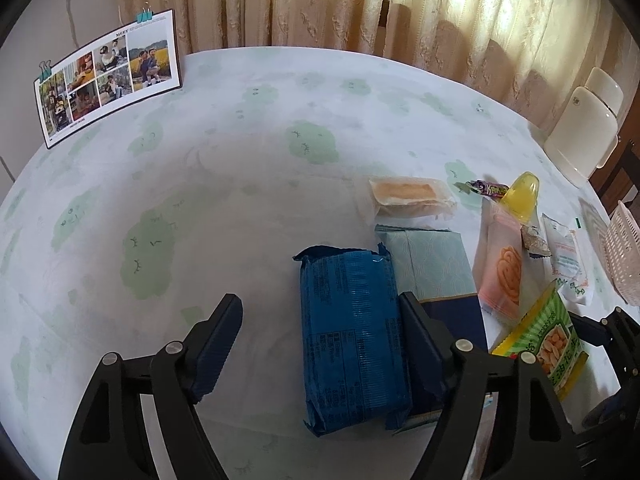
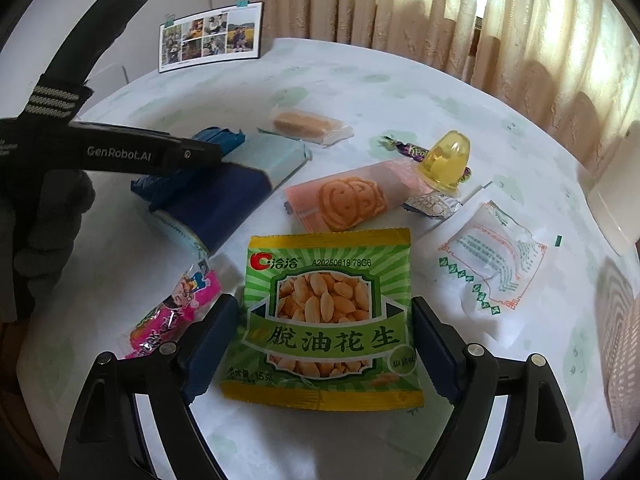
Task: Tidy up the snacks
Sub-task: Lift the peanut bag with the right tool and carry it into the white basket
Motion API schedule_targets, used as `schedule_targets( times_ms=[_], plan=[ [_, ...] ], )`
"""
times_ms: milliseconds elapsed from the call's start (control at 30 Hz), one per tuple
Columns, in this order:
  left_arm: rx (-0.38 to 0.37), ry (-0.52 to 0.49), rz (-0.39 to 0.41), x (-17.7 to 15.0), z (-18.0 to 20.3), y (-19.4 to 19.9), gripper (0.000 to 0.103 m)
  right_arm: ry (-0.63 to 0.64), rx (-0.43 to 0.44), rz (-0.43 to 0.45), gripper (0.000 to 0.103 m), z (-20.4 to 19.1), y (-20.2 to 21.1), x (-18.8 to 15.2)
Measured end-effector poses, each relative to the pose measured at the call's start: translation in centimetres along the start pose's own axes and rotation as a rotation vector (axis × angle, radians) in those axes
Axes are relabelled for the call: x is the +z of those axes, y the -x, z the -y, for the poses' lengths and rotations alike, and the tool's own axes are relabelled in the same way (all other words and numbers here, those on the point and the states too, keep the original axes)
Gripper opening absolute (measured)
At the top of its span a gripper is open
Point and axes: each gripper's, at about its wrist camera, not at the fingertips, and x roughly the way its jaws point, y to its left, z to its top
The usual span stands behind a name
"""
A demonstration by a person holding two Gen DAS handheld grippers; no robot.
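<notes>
My left gripper (image 1: 320, 344) is open over a blue snack packet (image 1: 352, 340) that lies on the table. The packet sits close to the right finger (image 1: 420, 340) and well apart from the left one. A pale teal packet (image 1: 428, 260) and a navy one (image 1: 456, 320) lie just right of it. My right gripper (image 2: 324, 346) is open around a flat green peanut packet (image 2: 328, 320), whose edges lie near both pads. A pink packet (image 2: 176, 312) lies left of it. The left gripper's black body (image 2: 152, 156) and a gloved hand (image 2: 40, 232) show at the left.
Other snacks lie further out: a wrapped cake (image 2: 308, 124), a pink smiley biscuit pack (image 2: 352, 200), a yellow jelly cup (image 2: 448, 160), a purple candy (image 2: 412, 148) and a white packet (image 2: 492, 256). A pink basket (image 1: 624, 256) stands at the right edge. A photo card (image 1: 108, 76) leans at the far left.
</notes>
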Motion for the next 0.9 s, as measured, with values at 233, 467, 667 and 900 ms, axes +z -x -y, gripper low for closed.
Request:
schedule_targets(
  times_ms=[233,467,667,900],
  plan=[
    [0.014,0.007,-0.004,-0.2,-0.3,0.0,0.038,-0.038,-0.016,-0.002,0.084,0.1,-0.1,0.1],
    [-0.035,0.035,0.012,-0.3,-0.7,0.5,0.036,-0.097,-0.012,0.028,0.077,0.6,0.6,-0.5],
    [-0.057,0.033,0.065,-0.1,-0.4,1.6,0.036,-0.124,-0.022,0.047,0.074,0.8,1.0,-0.8],
    [-0.056,0.046,0.065,-0.1,-0.5,1.6,0.036,-0.166,-0.027,0.111,0.074,1.2,2.6,-0.9]
  ],
)
